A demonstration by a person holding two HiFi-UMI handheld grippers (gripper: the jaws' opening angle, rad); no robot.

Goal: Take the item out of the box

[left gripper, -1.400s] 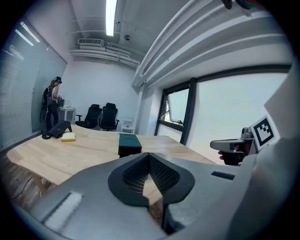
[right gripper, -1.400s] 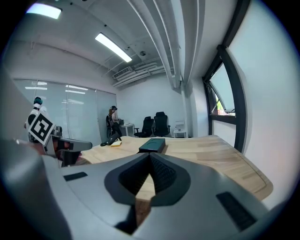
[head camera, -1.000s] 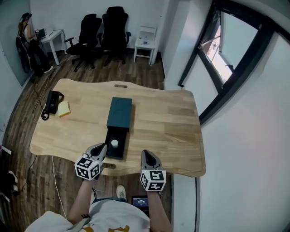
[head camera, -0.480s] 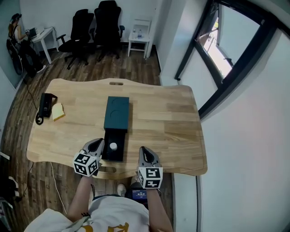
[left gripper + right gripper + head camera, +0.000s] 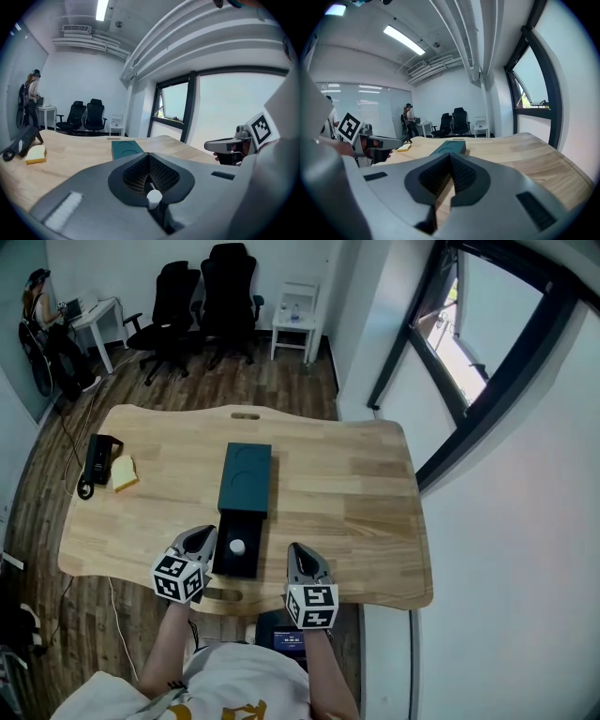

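White item [image 5: 237, 546] sits in the pulled-out dark tray [image 5: 225, 563] at the near end of the dark teal box [image 5: 246, 479]; the box body runs away from me.

L tool [image 5: 202, 536] is just beside the tray on its left, tip about level w/ the item, not touching it. Its jaws are fully together, nothing gripped. R tool [image 5: 297, 552] is on the tray's other side, a bit further off, near the table's front edge. Its jaw tips meet too, and I see only bare wood past them, so it holds nothing. The item lies between the two tools, closer to the L one.

Table [image 5: 356, 493] is light wood w/ a wavy edge & a slot [image 5: 246, 415] at the far side. Far left on it there's a black device [image 5: 97, 457] w/ a yellow block [image 5: 126, 473] right next to it.

Room: dark plank floor [image 5: 281, 381], two black office chairs [image 5: 202, 296], a small white side table [image 5: 295, 320], and a big dark-framed window [image 5: 469, 352] on the right. A person [image 5: 42, 310] is at a white desk far left.
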